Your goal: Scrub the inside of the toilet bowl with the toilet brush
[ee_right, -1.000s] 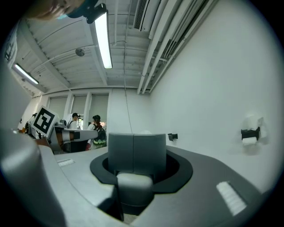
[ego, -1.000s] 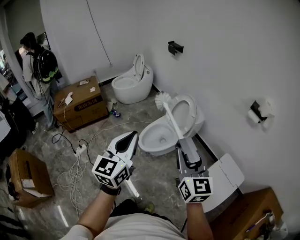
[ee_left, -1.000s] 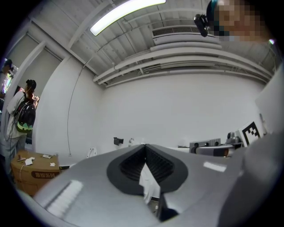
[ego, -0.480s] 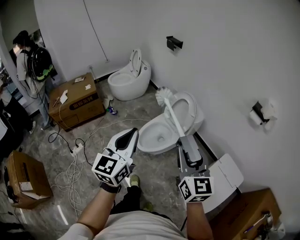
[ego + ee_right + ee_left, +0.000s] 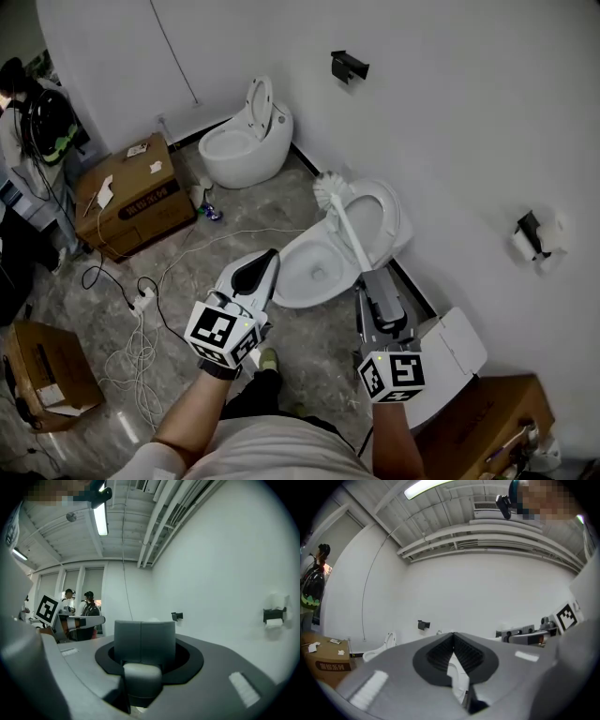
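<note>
Right hand-held gripper (image 5: 371, 281) is clamped shut on the white handle of the toilet brush (image 5: 329, 190), no doubt about that one. In the right gripper view the two pads (image 5: 127, 641) are seen pressed together, with just a sliver of the white brush head showing over them. The brush is held slanted up and away, and its bristle head is up in the air over the far rim of the toilet bowl (image 5: 298, 286), just in front of the raised seat (image 5: 380, 220). It's not dipped into the bowl.

The bowl is set at the floor's (image 5: 234, 211) edge along the right-hand wall. Left hand-held gripper (image 5: 269, 260) is closed too, tips touching, with nothing caught between them. It's held just beside the bowl's near-left rim.

A second toilet (image 5: 234, 145) is parked near the floor's far corner. A cardboard box (image 5: 131, 197) and some loose cables (image 5: 141, 347) are spread toward the left edge.
</note>
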`<state>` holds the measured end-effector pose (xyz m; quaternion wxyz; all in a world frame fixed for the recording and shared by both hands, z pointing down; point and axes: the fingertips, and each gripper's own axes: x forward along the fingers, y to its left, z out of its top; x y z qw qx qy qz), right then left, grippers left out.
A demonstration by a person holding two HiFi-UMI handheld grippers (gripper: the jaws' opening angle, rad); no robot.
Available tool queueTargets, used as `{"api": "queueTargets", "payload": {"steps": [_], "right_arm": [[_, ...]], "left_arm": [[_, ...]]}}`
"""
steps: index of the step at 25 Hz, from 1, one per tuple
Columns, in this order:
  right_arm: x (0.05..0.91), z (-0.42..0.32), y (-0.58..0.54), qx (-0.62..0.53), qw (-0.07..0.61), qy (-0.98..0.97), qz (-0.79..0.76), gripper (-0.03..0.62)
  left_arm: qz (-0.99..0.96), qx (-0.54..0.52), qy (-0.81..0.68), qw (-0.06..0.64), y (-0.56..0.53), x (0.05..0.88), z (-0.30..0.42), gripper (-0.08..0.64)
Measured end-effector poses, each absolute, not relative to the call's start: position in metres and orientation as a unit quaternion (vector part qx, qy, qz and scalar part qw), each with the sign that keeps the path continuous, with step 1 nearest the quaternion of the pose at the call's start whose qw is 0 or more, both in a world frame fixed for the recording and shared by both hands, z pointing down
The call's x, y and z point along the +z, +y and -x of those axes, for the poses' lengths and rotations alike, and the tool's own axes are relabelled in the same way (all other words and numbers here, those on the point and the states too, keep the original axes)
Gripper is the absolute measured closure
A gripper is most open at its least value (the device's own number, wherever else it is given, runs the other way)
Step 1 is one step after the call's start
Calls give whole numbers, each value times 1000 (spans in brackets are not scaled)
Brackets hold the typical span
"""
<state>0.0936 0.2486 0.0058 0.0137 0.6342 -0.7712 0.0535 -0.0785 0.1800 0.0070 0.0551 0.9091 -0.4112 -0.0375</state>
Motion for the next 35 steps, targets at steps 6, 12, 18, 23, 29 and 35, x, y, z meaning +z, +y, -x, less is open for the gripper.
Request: {"api": "queueTargets", "payload": {"steps": [6,12,18,23,29,35], "right_arm": [[34,-77,188,75,32,-756,-649,423],[77,-76,155,113,60,-739,-662,423],[129,-84,128,147,76,-727,-667,423],[192,-94,107,190,94,-723,-657,423],[267,-104,76,234,112,-723,-641,423],[365,-108,56,293,130,-717,-619,423]], "left_arm": [[-921,-29,-384,59,105,35,88,554],[-930,-11,-360,74,57,76,82,554],[-932,5,-351,90,20,119,71,554],[-929,26,-353,108,-4,169,59,554],[-922,53,-360,132,-29,236,45,554],[-911,83,-372,160,-48,317,38,554]]}}
